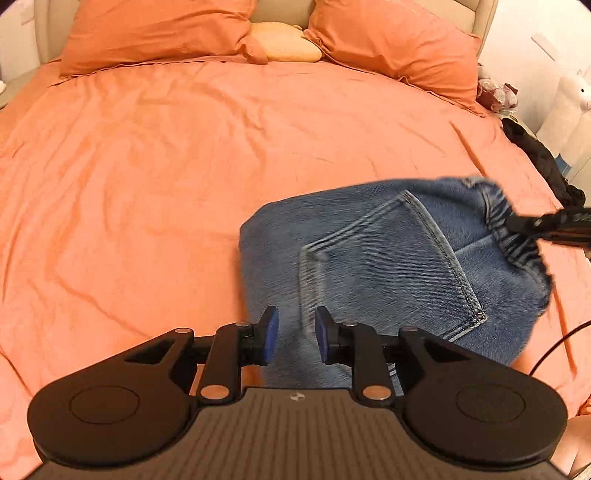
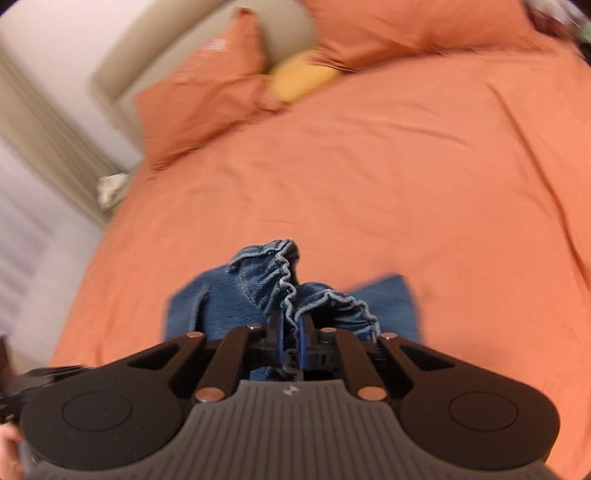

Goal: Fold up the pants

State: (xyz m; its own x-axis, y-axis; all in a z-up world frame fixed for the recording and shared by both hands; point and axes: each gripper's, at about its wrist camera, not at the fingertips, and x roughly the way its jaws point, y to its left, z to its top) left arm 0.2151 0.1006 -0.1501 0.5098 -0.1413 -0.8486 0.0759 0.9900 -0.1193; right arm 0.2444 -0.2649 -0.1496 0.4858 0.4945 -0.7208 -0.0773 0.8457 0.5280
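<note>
My pants (image 1: 373, 266), blue denim already folded into a compact bundle, lie on the orange bed (image 1: 147, 184), well short of the pillows (image 1: 159, 33) at the headboard.

On the left, my left hand-held gripper (image 1: 295, 334) hovers over the near edge of the bundle. Its blue pads stand a little apart and nothing is pinched between them, so the denim lies straight ahead and just below.

The back pocket (image 1: 388, 258) faces up, and the bundle's long axis runs from that near edge away to the right, toward the gathered waistband (image 1: 517, 240).

On the right, my right hand-held gripper (image 2: 291, 334) is pressed together on the waistband ruffle, so that hand has the cloth. I see no containers. I judge the next fold turns on carrying the waistband across the bundle toward my left hand-held gripper.
</note>
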